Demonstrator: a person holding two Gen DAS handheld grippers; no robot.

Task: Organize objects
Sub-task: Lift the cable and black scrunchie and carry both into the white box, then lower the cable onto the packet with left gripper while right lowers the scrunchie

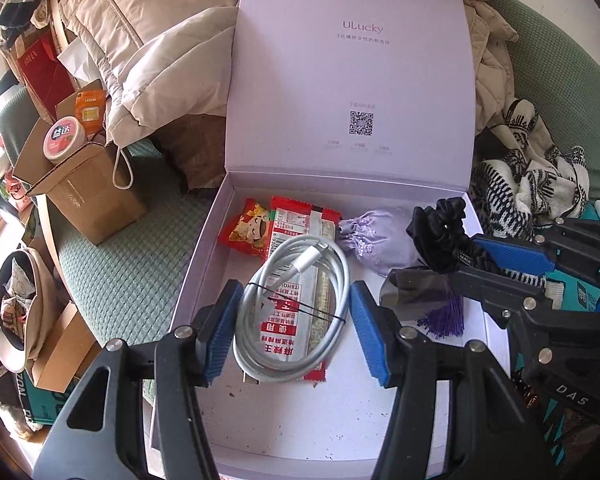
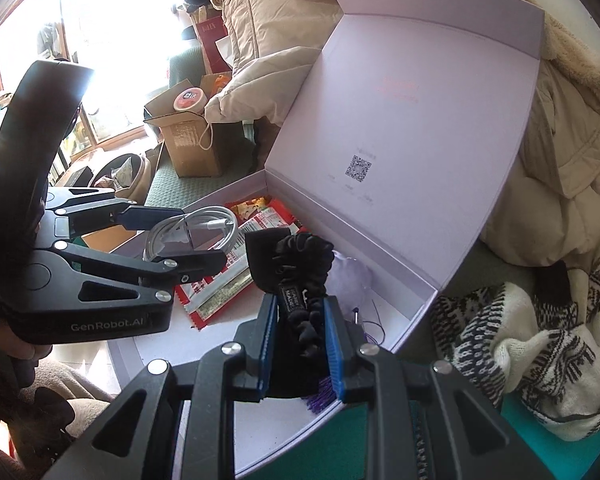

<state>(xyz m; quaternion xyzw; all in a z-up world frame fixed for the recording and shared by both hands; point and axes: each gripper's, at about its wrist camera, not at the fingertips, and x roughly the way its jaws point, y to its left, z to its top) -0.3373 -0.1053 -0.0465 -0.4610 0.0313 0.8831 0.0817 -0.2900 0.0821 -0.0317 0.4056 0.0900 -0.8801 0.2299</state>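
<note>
Left tongs (image 1: pixel 292 328) pinch the coiled white cable (image 1: pixel 296 308) over the lilac box (image 1: pixel 204 248); right tongs (image 2: pixel 300 344) pinch a black scrunchie (image 2: pixel 304 268).

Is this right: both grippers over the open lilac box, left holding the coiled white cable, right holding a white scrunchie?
Nearly. The scrunchie in the right gripper is black, as the right wrist view shows. The left gripper does hold the coiled white cable over the open lilac box.
</note>
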